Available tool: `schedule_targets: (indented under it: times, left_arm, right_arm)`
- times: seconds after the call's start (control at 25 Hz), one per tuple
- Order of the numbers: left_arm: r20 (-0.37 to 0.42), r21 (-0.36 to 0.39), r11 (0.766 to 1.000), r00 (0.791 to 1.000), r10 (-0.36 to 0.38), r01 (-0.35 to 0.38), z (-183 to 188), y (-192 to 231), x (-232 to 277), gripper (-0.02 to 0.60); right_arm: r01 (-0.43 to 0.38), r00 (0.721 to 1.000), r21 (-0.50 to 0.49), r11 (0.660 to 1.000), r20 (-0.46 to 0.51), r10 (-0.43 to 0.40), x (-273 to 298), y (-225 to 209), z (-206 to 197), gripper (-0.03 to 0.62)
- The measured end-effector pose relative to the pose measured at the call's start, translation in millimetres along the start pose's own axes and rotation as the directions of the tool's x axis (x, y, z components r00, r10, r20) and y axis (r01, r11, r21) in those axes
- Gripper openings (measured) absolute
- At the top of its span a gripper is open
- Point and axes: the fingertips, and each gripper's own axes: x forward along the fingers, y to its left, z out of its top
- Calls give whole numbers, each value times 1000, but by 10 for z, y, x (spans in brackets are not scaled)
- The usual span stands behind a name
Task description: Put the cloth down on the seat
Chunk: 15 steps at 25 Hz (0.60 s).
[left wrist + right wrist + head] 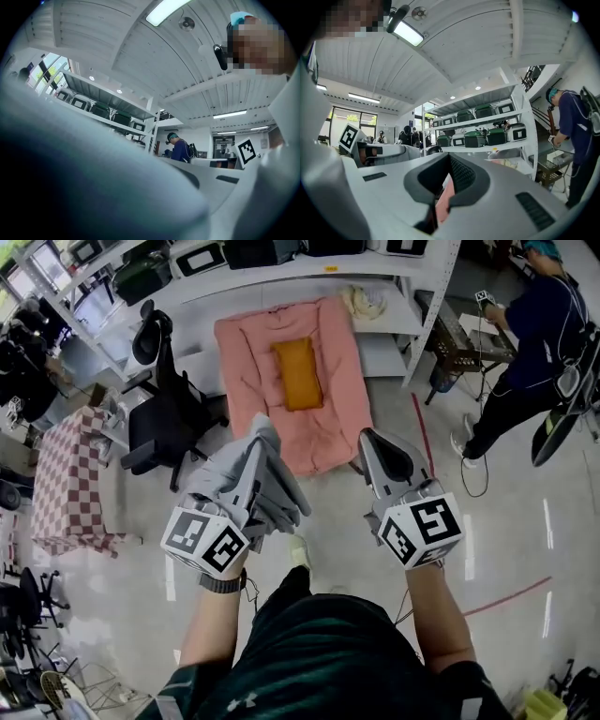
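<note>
Grey cloth (267, 486): bunched, clamped in the left hand-held gripper (257, 444), up in the air over the floor (506, 540). Hangs in loose folds on both sides of the jaws. Smothers most of the left gripper view (93, 178). Jaws pinched tight on the fabric.

Right hand-held gripper (371, 441) just beside it: jaws together, nothing between them, only pink showing through the slit beyond.

Black chair (159, 423) ahead and to the left, well apart from the cloth. Pink bedding (248, 381) with an orange cushion (298, 373) straight ahead. Chair judged the likelier seat; cannot tell for sure.

Risks from here:
- Wrong target. Pink bedding sits dead ahead and invites a drop there; needs a turn left first if the chair is meant.
- Early release. Lets the bundle fall to the floor short of the seat.
- Bad landing. Chair seat looks small, with arms and a backrest around it; loose folds likely to drape over an edge and slide off.
- Snagging. Fabric wrapped round the jaws may cling on opening and lift away again.
- Poor aim. Left camera mostly covered, so placement rests on the head view.
</note>
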Motion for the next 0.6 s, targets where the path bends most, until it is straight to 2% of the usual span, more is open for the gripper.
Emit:
schedule_targets:
  times: [0.32, 0.6]
  left_arm:
    - [-19, -8, 999, 999, -45, 45, 56, 902, 624, 9]
    - [-62, -33, 996, 994, -88, 86, -53, 1549, 1230, 9]
  right_arm:
    - [60, 998, -7, 998, -7, -60, 1072, -228, 22, 3]
    - [84, 995, 7, 996, -48, -84, 1837, -442, -104, 3]
